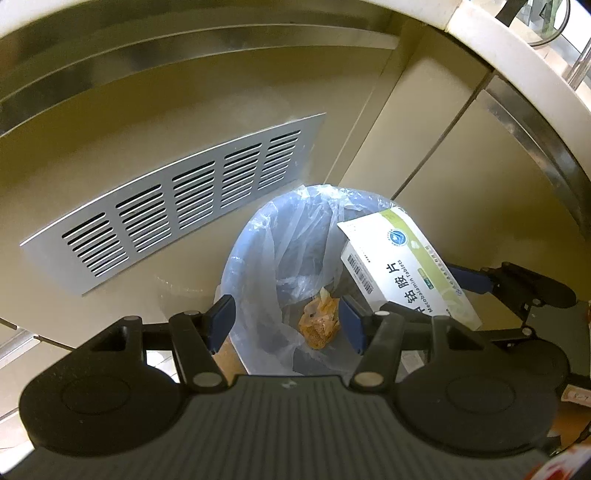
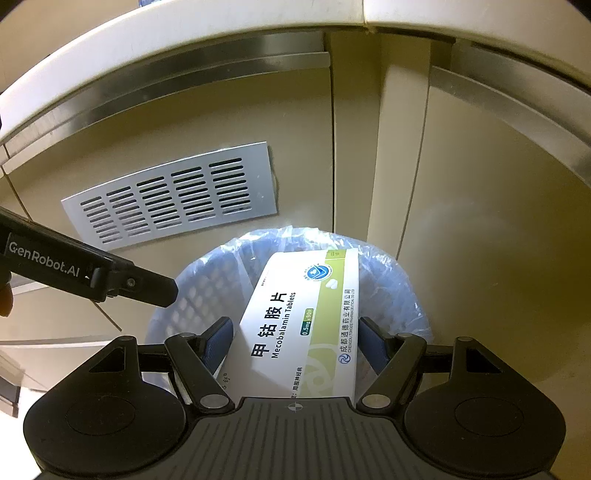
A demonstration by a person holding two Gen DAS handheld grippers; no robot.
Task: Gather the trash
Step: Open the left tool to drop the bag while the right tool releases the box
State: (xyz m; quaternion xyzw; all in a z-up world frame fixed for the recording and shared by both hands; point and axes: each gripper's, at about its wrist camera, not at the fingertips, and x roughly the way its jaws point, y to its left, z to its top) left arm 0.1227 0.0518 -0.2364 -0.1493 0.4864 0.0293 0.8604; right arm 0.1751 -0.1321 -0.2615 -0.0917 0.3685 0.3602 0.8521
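A blue basket bin (image 1: 236, 258) lined with a clear plastic bag stands on the floor against a beige cabinet. A crumpled orange wrapper (image 1: 319, 325) lies at its bottom. My left gripper (image 1: 286, 314) hangs open over the bin with nothing between its blue pads. My right gripper (image 2: 295, 332) is shut on a white and green medicine box (image 2: 303, 325), holding it tilted over the bin (image 2: 192, 295). In the left wrist view the box (image 1: 402, 258) hovers above the bin's right rim, with one blue finger (image 1: 471, 278) of the right gripper behind it.
A silver vent grille (image 1: 177, 206) (image 2: 173, 195) sits in the cabinet door behind the bin. A pale countertop edge (image 2: 221, 33) overhangs above. The left tool's black body (image 2: 92, 269) reaches in from the left. Some paper scraps (image 1: 574, 395) lie at the lower right.
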